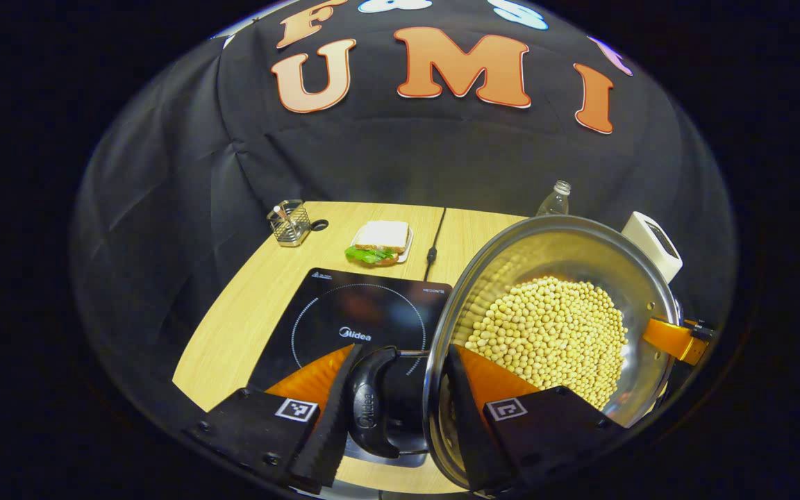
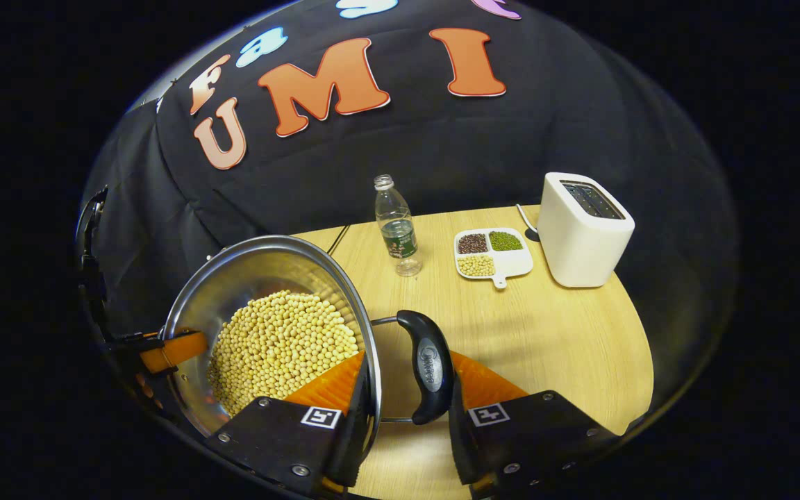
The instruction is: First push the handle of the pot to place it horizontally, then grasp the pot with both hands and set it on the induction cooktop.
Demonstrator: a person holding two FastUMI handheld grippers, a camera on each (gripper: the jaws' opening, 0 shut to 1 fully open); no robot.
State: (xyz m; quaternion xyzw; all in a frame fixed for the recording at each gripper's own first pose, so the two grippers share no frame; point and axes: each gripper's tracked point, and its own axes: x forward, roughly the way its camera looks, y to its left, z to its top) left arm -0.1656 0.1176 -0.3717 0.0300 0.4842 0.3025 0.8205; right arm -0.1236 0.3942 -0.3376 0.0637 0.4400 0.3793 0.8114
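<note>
Both grippers, left gripper (image 1: 394, 417) and right gripper (image 2: 407, 423), clamp the black side handles of the bean-filled steel pot (image 1: 560, 326), held beside the black induction cooktop (image 1: 344, 319); setting down remains.

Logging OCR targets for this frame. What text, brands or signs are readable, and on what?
"Midea": printed on the induction cooktop.
"Midea": embossed on the handle of the pot, left gripper view.
Logo on the pot's other handle: too blurred to read.
Small print at the cooktop's far corners: too small.
Bottle label: too small.
Coded squares on the left gripper and right gripper: no text.
</note>
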